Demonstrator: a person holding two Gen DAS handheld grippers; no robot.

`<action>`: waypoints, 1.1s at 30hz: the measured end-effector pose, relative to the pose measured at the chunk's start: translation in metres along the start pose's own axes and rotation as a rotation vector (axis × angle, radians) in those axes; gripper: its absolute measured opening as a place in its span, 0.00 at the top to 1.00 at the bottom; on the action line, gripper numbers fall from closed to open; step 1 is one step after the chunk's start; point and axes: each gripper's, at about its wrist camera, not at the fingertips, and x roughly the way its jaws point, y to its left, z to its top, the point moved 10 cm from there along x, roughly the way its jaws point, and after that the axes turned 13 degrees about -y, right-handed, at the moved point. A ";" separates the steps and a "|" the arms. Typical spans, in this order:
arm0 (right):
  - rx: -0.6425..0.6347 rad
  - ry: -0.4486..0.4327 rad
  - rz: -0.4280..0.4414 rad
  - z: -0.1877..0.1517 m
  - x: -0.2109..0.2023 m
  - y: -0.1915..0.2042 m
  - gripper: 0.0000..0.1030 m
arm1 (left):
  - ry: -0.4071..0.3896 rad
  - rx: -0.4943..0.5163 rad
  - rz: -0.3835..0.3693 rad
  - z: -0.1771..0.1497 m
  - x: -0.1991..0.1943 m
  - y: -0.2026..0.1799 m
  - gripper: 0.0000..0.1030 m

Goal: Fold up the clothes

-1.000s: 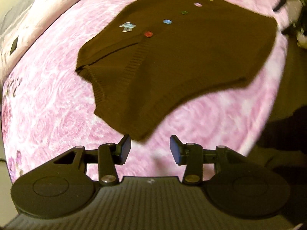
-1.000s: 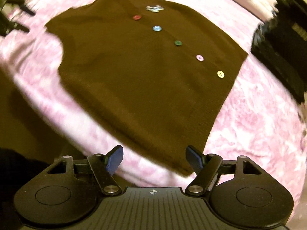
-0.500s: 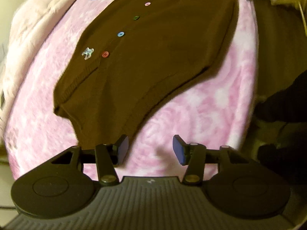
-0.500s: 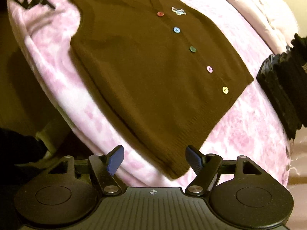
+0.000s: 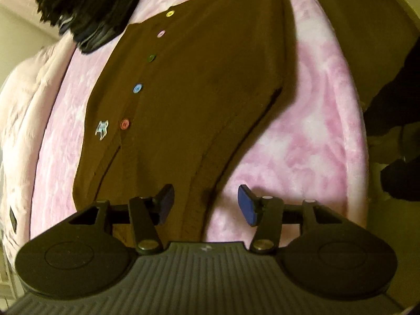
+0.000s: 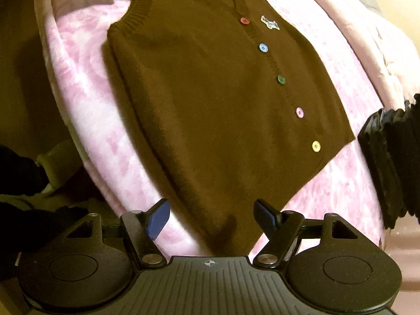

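A brown knitted vest [image 5: 199, 99] with several coloured buttons lies flat, front up, on a pink blanket [image 5: 302, 141]. It also shows in the right wrist view [image 6: 210, 99]. My left gripper [image 5: 206, 204] is open and empty, its jaws either side of the vest's shoulder strap end just above the cloth. My right gripper [image 6: 212, 216] is open and empty, its jaws either side of the vest's near bottom corner. Neither gripper holds cloth.
A pile of dark folded clothes [image 5: 89, 8] lies beyond the vest's hem; it shows at the right in the right wrist view [image 6: 391, 162]. The pink blanket [image 6: 86, 84] drops off at the bed's edge. A pale pink duvet [image 5: 21, 110] lies on the far side.
Both grippers have come down and closer to the vest. The left has swung to the shoulder end, the right to the bottom corner. Both stay open.
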 end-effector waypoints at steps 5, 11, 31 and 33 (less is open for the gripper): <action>-0.015 -0.003 0.005 0.000 0.006 -0.002 0.28 | 0.108 -0.031 0.063 -0.051 -0.011 0.018 0.50; -0.056 -0.016 0.015 0.007 0.012 0.008 0.28 | 0.109 0.130 0.063 -0.085 -0.007 0.021 0.52; -0.165 -0.035 -0.033 0.007 0.016 0.005 0.95 | 0.055 -0.069 0.023 -0.083 -0.007 0.047 0.93; -0.159 -0.041 -0.026 0.015 0.003 0.003 0.95 | 0.052 -0.079 0.027 -0.081 -0.016 0.047 0.94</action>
